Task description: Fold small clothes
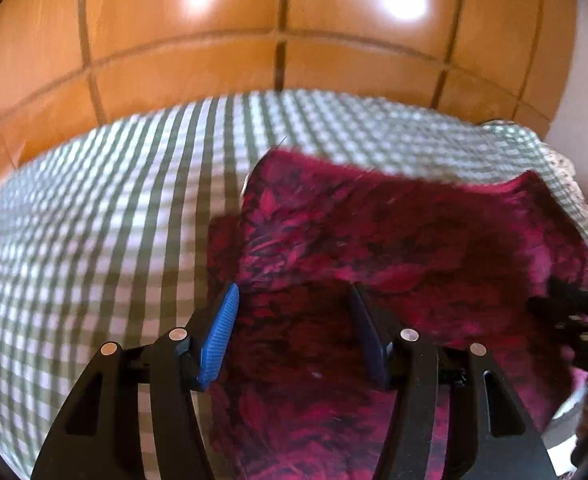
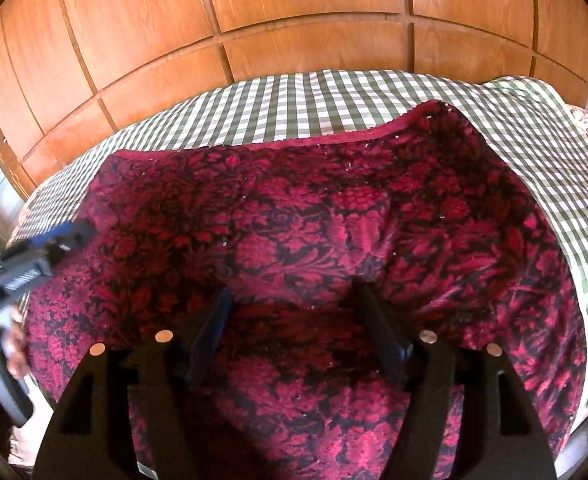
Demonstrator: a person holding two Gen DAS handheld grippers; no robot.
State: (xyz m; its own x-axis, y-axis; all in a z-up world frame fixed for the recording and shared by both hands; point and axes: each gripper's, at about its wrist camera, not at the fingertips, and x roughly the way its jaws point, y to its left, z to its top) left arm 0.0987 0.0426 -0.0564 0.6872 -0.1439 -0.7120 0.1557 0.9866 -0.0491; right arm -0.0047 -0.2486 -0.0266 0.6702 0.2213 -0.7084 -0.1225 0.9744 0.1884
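Cloth (image 2: 314, 240) in dark red with a black leaf-and-flower pattern lies spread on a bed sheet (image 2: 334, 100) of green and white checks. In the right wrist view it covers most of the near and middle part of the bed, its far hem running from left to right with the far right corner standing up in a soft peak. The sheet shows bare beyond that hem and along the right side. Behind the bed stands a wall of orange-brown wooden panels (image 2: 294, 12).

The right gripper (image 2: 294, 300) hangs over the near middle of the cloth with its jaws wide apart; nothing is pinched between them, and the fabric lies flat below. Its pads look dark in shadow.

The left gripper (image 1: 296, 300) is over the left part of the cloth, near its left edge, jaws also standing apart with no fabric caught between them. One blue ribbed pad (image 1: 220, 336) shows clearly on its left finger. This view is blurred, and bare checked sheet fills its left half.

In the right wrist view the left gripper reaches in from the left edge, with a hand (image 2: 2, 352) on its grip.
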